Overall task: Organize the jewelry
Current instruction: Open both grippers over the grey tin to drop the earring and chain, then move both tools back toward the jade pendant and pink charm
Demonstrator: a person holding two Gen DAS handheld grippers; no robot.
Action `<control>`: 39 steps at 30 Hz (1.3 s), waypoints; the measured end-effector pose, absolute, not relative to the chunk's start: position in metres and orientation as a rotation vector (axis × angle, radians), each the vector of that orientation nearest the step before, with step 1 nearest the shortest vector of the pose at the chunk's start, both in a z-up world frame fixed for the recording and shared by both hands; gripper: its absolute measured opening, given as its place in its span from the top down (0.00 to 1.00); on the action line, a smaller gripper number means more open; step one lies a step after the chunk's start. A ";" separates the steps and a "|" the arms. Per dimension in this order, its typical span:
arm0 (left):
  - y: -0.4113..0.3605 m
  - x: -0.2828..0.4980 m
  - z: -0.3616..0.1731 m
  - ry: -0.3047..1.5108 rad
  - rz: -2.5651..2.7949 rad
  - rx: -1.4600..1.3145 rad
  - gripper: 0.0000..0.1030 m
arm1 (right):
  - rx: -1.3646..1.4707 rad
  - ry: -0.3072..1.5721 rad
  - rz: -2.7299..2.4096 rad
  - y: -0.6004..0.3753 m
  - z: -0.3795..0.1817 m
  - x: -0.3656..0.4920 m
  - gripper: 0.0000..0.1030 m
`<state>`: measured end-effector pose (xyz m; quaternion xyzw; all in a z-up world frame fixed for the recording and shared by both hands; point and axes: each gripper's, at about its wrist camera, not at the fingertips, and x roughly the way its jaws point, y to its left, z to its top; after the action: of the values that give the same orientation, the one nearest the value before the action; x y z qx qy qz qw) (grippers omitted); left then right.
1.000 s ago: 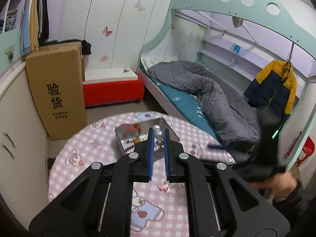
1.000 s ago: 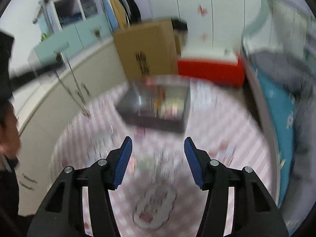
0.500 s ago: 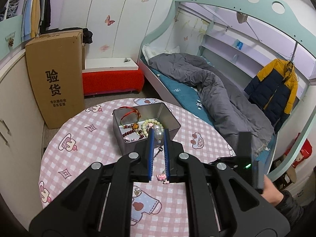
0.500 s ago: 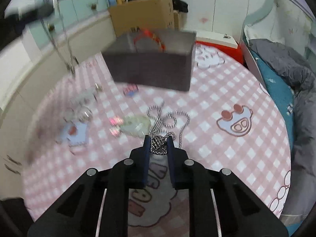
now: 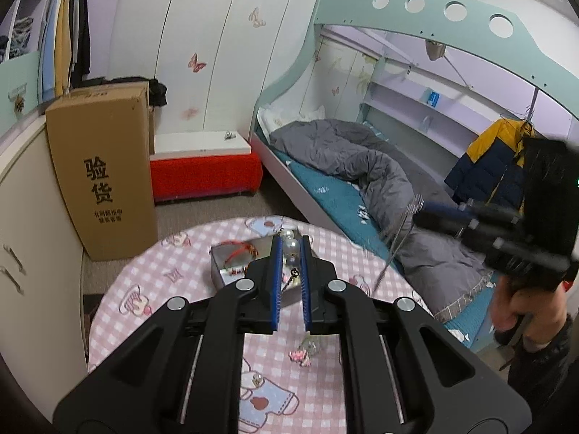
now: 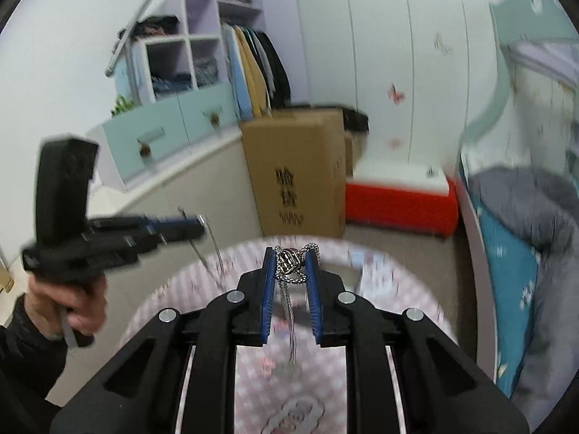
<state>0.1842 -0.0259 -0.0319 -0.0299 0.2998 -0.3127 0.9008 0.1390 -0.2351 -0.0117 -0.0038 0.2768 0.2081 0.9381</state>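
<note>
Tin (image 5: 220, 271) on table, red bracelet (image 5: 240, 249) and beads inside.

Pearl piece (image 5: 290, 244) with thin chain pinched in left tool (image 5: 289, 253) above open metal tin (image 5: 220, 271) holding red cord, silver ball chain (image 6: 289, 264) bunched in right tool (image 6: 290, 258), tail dangling, pink charm (image 5: 300, 353) on bench (image 5: 144, 289)

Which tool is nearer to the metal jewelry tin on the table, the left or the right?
Left. The left tool, shut on a pearl piece, hangs just over the tin. The right tool, gripping a silver chain, is raised off to the tin's right.
</note>
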 end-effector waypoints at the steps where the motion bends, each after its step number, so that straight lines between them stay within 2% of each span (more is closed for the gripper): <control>1: -0.027 0.186 -0.028 0.613 -0.650 -0.061 0.91 | -0.017 0.549 0.429 -0.233 -0.005 0.141 0.86; 9: -0.039 0.209 -0.011 0.597 -0.677 -0.068 0.91 | -0.043 0.476 0.431 -0.223 0.025 0.170 0.86; 15: -0.058 0.240 -0.030 0.656 -0.681 -0.065 0.91 | 0.006 0.597 0.410 -0.225 -0.017 0.218 0.85; 17: -0.063 0.256 -0.047 0.705 -0.656 -0.067 0.87 | 0.051 0.660 0.383 -0.233 -0.038 0.233 0.79; 18: -0.063 0.263 -0.055 0.732 -0.618 -0.064 0.63 | 0.095 0.711 0.374 -0.240 -0.055 0.244 0.74; 19: -0.062 0.271 -0.066 0.768 -0.551 -0.054 0.41 | 0.121 0.740 0.359 -0.243 -0.066 0.249 0.57; 20: -0.059 0.273 -0.070 0.770 -0.516 -0.057 0.12 | 0.153 0.767 0.334 -0.251 -0.078 0.252 0.33; 23: -0.043 0.268 -0.077 0.721 -0.457 -0.085 0.11 | 0.230 0.772 0.320 -0.266 -0.089 0.249 0.23; 25: -0.036 0.265 -0.078 0.720 -0.420 -0.079 0.11 | 0.271 0.753 0.289 -0.276 -0.088 0.243 0.07; 39: 0.015 0.181 -0.025 0.544 -0.294 -0.080 0.08 | 0.243 0.577 0.223 -0.273 -0.034 0.173 0.07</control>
<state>0.1810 0.0149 -0.0245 -0.0394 0.2674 -0.1445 0.9519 0.1726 -0.2734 -0.0336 0.1195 0.2831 0.1096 0.9453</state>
